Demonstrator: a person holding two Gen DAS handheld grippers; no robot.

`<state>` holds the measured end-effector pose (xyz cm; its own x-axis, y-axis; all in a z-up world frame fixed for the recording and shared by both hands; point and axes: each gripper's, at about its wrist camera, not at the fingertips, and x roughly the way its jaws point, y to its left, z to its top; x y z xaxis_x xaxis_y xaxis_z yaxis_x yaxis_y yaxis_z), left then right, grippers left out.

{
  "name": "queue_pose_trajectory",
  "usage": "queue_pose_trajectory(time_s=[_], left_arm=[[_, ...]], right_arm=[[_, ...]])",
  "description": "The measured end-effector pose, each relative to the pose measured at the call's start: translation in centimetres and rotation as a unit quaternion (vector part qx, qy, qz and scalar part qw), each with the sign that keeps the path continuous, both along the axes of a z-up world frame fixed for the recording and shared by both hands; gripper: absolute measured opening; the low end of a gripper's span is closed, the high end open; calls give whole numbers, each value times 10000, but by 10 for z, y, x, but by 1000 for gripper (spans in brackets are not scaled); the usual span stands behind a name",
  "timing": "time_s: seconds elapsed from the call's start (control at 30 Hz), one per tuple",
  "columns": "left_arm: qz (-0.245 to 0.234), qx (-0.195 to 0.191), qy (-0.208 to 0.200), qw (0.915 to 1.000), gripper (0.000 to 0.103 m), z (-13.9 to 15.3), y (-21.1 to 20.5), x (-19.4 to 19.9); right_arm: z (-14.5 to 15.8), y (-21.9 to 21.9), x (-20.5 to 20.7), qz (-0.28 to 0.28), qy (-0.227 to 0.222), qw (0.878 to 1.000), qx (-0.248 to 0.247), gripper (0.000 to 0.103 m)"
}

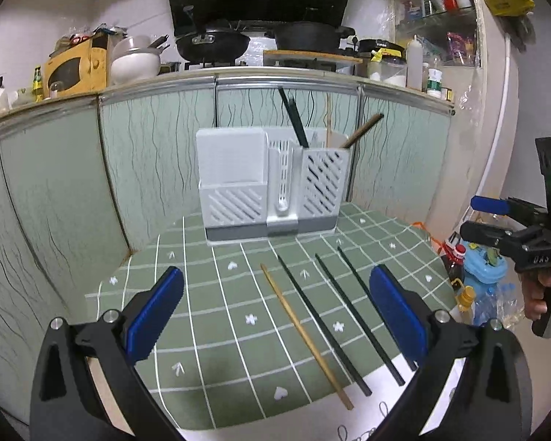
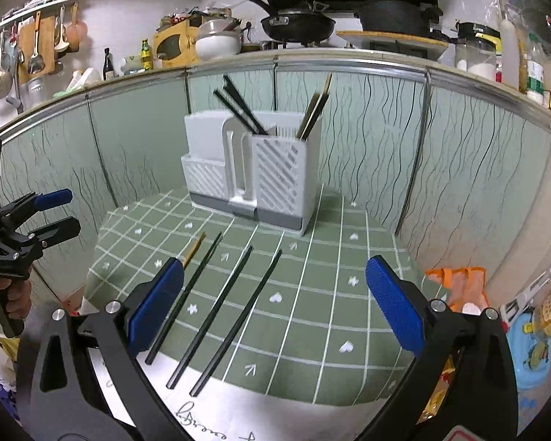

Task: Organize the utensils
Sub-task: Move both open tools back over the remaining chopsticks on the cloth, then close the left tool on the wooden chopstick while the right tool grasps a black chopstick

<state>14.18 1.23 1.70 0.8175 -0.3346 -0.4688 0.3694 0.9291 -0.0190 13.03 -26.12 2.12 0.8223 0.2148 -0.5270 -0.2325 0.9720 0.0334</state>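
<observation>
So here's where things stand: both my claws are hovering over the surface (image 1: 209, 316) with the green checked cloth, and neither one is holding anything. My left claw (image 1: 275, 316) is spread wide, blue pads far apart. My right claw (image 2: 275, 305) is just as wide. In the left wrist view I can also spot the right claw off at the right edge, and its blue-tipped fingers (image 1: 490, 204) look parted there too.

Four loose chopsticks lie flat on the cloth, roughly parallel and a little apart from each other. One is a wooden chopstick (image 1: 305, 334) (the pale one, sitting furthest left), and next to it are three black chopsticks (image 1: 323, 323). From the right wrist view the wooden one is mostly hidden behind my left pad, only its tip pokes out.

At the back of the cloth stands the white utensil holder (image 1: 268, 187), against the green cabinet panels. Its right-hand slotted compartment already has some sticks standing tilted in it: a couple of dark chopsticks (image 1: 294, 117) leaning left and brown wooden ones (image 1: 363, 128) leaning right. The flat left section looks bare from here.
</observation>
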Motion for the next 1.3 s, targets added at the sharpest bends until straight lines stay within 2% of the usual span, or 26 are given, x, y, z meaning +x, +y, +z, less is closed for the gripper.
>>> queue_pose_trajectory(time_s=[0.13, 0.23, 0.33, 0.53, 0.83, 1.03, 1.1, 1.23, 1.3], left_arm=[[14, 168, 63, 9998, 99, -23, -7, -6], [62, 408, -51, 9991, 99, -38, -13, -13], [71, 470, -54, 9989, 99, -50, -18, -17], [229, 593, 86, 9979, 99, -76, -26, -21], [567, 756, 578, 9938, 99, -109, -36, -16], [624, 843, 819, 9911, 82, -119, -48, -7], [618, 868, 913, 9901, 71, -122, -51, -3], [603, 893, 969, 9895, 58, -128, -55, 2], [538, 867, 965, 9901, 42, -128, -58, 1]], right_arm=[[-20, 3, -4, -65, 103, 9999, 41, 95], [-34, 7, -9, -25, 148, 9999, 85, 95], [-46, 12, -10, 57, 245, 9996, 157, 93], [-69, 22, -14, -56, 364, 9993, -71, 88], [-99, 38, -5, -83, 783, 9965, -295, 69], [-116, 48, 0, -91, 1015, 9944, -291, 56], [-120, 50, 2, -139, 1066, 9938, -286, 54], [-129, 52, 6, -183, 1153, 9930, -189, 43], [-132, 53, 4, -215, 1118, 9932, -247, 35]])
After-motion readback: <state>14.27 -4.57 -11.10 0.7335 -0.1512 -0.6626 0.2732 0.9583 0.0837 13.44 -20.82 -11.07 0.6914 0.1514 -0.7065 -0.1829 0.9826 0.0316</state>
